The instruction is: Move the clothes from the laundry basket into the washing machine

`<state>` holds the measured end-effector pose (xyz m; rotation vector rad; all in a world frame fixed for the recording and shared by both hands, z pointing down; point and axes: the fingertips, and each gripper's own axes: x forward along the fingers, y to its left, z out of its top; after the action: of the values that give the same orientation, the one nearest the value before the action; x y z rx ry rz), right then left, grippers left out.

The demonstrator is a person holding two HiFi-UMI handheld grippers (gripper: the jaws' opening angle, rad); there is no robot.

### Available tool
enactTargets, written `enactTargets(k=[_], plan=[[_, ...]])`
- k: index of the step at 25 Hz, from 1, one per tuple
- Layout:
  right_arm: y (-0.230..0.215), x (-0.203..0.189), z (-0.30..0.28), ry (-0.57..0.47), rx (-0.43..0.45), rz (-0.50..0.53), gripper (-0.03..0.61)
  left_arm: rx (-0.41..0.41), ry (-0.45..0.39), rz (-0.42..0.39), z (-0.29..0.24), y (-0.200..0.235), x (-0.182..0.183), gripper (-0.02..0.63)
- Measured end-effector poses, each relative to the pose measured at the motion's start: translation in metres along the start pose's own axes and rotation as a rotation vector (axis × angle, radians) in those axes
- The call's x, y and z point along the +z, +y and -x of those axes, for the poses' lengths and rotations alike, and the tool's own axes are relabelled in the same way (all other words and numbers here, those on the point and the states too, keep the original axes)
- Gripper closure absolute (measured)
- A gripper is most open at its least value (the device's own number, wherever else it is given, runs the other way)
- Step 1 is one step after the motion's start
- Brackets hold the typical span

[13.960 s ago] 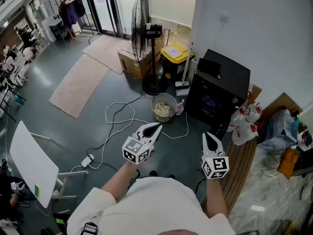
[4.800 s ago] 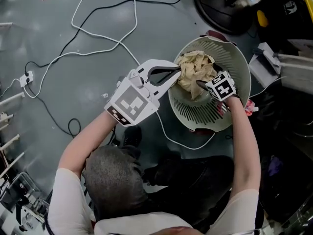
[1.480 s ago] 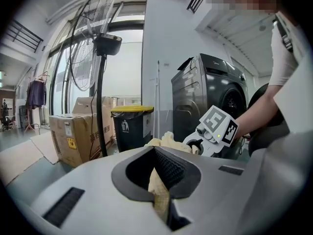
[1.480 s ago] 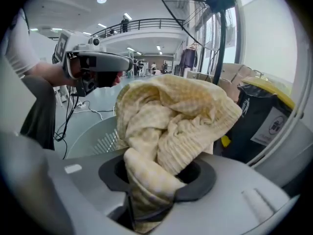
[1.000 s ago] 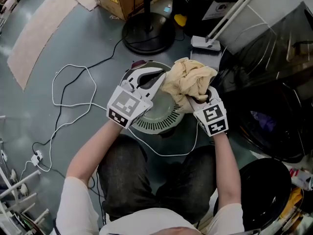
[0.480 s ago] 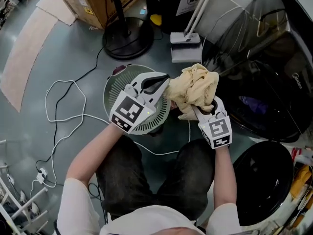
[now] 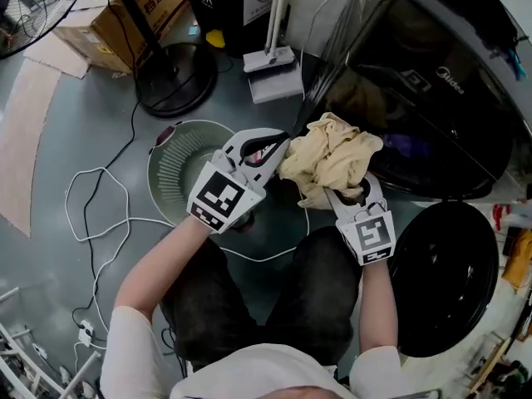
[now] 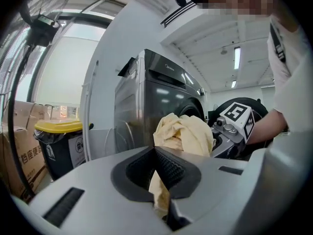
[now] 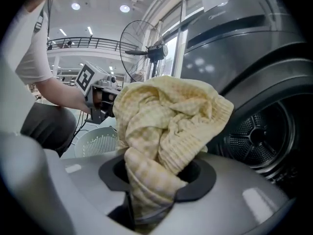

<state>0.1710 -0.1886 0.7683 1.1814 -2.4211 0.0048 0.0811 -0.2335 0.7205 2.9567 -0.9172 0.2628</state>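
A crumpled cream-yellow cloth (image 7: pixel 332 160) hangs in the air between both grippers, in front of the dark washing machine (image 7: pixel 440 81) and its drum mouth (image 7: pixel 407 152). My left gripper (image 7: pixel 278 145) is shut on the cloth's left edge; a strip of cloth (image 8: pixel 159 195) runs down between its jaws. My right gripper (image 7: pixel 347 191) is shut on the cloth (image 9: pixel 166 126) from below, with fabric bunched over its jaws. The drum (image 9: pixel 259 136) shows just right of the cloth. The white laundry basket (image 7: pixel 179 169) stands on the floor at the left, behind the left gripper.
The washer's round door (image 7: pixel 445 277) hangs open at lower right. A fan base (image 7: pixel 174 77), a yellow-lidded bin (image 8: pixel 61 146), a cardboard box (image 7: pixel 125 15) and a dustpan (image 7: pixel 274 65) stand at the back. A white cable (image 7: pixel 91 214) loops over the floor on the left.
Both grippers have carried the cloth up and to the right, away from above the basket to the front of the washer's drum mouth. The grips on the cloth are unchanged.
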Motion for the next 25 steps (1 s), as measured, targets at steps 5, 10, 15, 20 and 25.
enactTargets(k=[5, 10, 15, 20, 25], plan=[[-0.044, -0.019, 0.041, -0.008, -0.166, -0.062, 0.377, -0.062, -0.016, 0.007, -0.032, -0.029, 0.007, 0.607], [-0.079, -0.046, 0.069, 0.001, -0.3, -0.101, 0.376, -0.137, -0.019, 0.001, -0.061, -0.061, 0.006, 0.607], [-0.111, -0.065, 0.089, -0.001, -0.407, -0.11, 0.373, -0.201, -0.015, 0.004, -0.084, -0.087, -0.006, 0.607], [-0.143, -0.081, 0.11, 0.019, -0.496, -0.111, 0.373, -0.247, -0.018, 0.014, -0.102, -0.105, -0.004, 0.607], [-0.166, -0.088, 0.114, 0.007, -0.553, -0.107, 0.373, -0.23, -0.015, 0.027, -0.111, -0.105, -0.007, 0.607]])
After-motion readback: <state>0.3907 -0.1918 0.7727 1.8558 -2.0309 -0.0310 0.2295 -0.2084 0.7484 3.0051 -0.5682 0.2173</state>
